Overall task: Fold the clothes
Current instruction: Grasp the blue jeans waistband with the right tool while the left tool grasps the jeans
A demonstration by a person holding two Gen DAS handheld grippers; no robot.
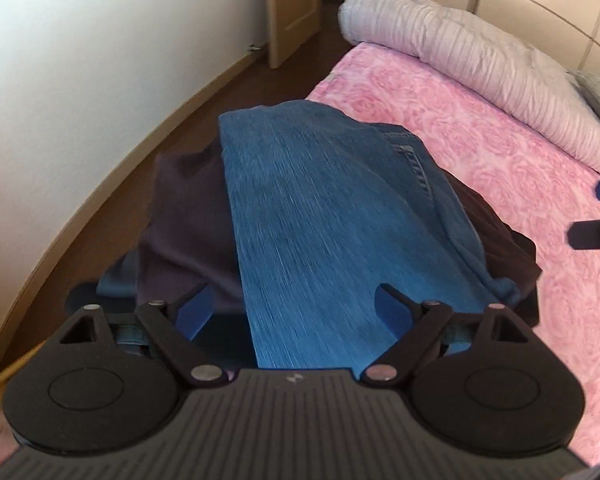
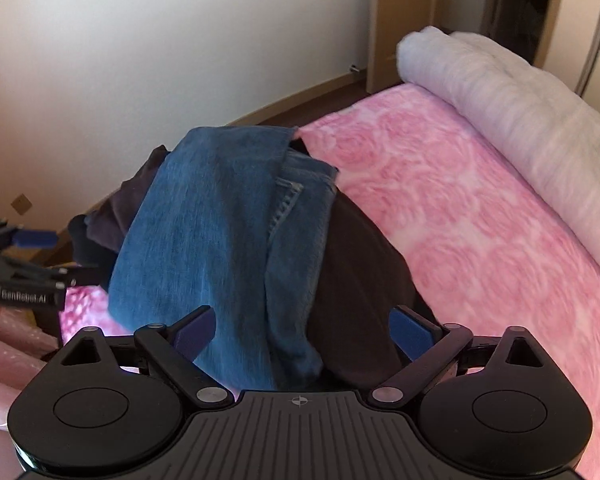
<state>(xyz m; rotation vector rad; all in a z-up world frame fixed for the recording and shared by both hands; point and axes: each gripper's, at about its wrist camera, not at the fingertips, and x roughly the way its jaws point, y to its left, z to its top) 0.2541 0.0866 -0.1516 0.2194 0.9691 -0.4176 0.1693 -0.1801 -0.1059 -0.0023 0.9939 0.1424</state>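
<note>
Both grippers hover low over the pile at the bed's edge, jaws spread wide and clamped on nothing. From the left, the left gripper straddles the blue jeans, which lie folded lengthwise on top of a dark garment, probably stacked to keep the bed free. Further right, the right gripper faces the same jeans and dark cloth. Beyond lies the pink blanket and a rolled grey duvet.
</note>
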